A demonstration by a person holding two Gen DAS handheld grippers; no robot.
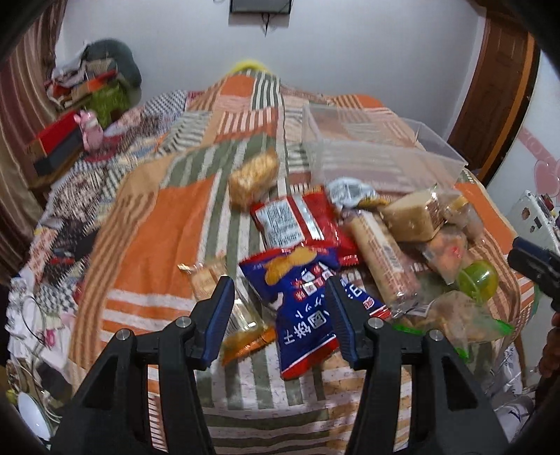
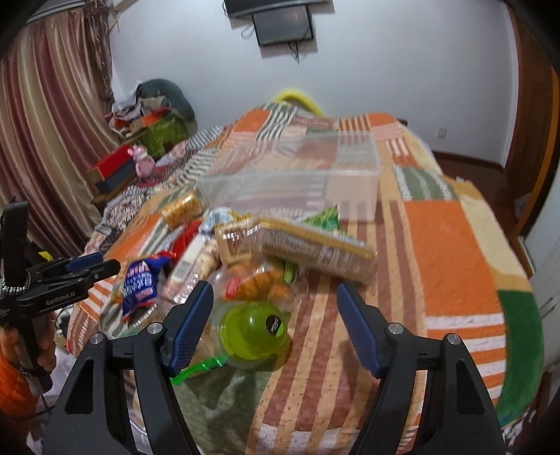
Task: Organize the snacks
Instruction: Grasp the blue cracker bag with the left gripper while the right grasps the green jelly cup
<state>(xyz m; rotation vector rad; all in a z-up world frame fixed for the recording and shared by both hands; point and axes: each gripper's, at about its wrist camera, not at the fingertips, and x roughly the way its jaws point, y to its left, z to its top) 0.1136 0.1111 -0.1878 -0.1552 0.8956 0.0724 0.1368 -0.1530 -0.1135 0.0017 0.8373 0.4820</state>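
Observation:
A heap of snacks lies on the striped patchwork cover. My left gripper hovers open over a blue chip bag, its pads apart from the bag. Behind that bag are a red bag, a long biscuit tube and a golden snack pack. My right gripper is open just above a green round capsule and touches nothing. An empty clear plastic bin stands behind the heap. The left gripper also shows at the left edge of the right wrist view.
Boxes and a pink toy crowd a low stand to the left, beside a striped curtain. A long clear biscuit tray lies across the heap. A wide orange patch of cover stretches right of the snacks. A wall screen hangs behind.

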